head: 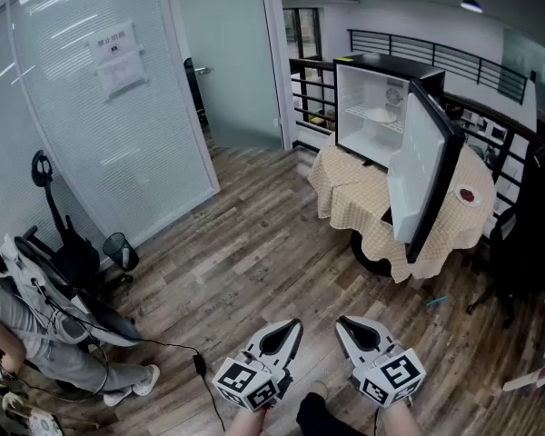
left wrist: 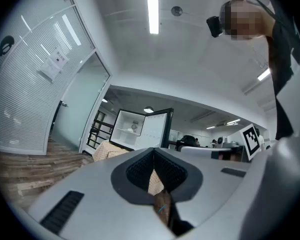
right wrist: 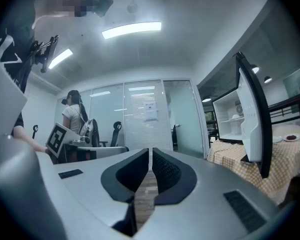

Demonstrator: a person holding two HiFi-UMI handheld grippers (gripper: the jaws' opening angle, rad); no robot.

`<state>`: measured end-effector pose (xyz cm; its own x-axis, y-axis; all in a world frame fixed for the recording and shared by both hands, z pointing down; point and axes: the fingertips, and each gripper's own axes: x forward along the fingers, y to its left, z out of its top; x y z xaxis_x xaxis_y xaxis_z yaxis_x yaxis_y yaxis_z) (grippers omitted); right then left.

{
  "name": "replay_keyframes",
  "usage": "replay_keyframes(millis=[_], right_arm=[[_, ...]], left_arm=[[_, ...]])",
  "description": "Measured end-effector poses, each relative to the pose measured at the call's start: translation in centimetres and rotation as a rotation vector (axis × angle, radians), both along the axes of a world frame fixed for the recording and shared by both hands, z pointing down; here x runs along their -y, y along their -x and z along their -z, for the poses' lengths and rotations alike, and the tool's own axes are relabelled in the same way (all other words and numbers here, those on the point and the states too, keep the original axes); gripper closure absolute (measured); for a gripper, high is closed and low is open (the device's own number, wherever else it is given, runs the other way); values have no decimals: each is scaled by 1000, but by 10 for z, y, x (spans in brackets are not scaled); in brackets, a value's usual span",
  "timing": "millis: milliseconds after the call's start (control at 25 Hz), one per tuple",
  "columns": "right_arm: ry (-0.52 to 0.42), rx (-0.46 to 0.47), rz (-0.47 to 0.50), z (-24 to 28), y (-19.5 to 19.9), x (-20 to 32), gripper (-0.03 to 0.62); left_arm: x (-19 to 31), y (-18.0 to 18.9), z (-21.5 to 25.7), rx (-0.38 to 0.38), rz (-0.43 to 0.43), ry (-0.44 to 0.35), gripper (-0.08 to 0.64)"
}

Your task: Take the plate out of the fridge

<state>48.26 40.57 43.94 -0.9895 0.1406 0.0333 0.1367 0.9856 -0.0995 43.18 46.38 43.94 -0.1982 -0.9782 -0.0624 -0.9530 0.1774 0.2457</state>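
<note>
The small fridge (head: 374, 107) stands far off on a table with a checked cloth (head: 354, 189), and its door (head: 421, 175) hangs wide open. A white plate (head: 380, 114) lies on the shelf inside. Both grippers are low in the head view, side by side over the wood floor and well short of the fridge. My left gripper (head: 294, 325) is shut with nothing in it, and its tips meet in the left gripper view (left wrist: 153, 153). My right gripper (head: 342, 322) is also shut and empty (right wrist: 150, 152). The open fridge also shows in both gripper views (left wrist: 132, 129) (right wrist: 229, 116).
A second small plate (head: 467, 195) lies on the tablecloth beside the door. A seated person (head: 27, 330), an office chair (head: 64, 243), a bin (head: 120, 249) and a floor cable (head: 177, 348) are at the left. Glass partition (head: 100, 107) behind, railing (head: 490, 66) past the fridge.
</note>
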Motion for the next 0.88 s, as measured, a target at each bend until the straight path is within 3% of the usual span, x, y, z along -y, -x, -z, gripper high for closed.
replay_keyframes(millis=[480,880], right_arm=[[2,11,-15,5,112,89,545],[6,24,-63,6,156,138,543]], left_arm=[[101,111,5,0,-32,-6,551],[165,160,6,-4,-90,-23,551]])
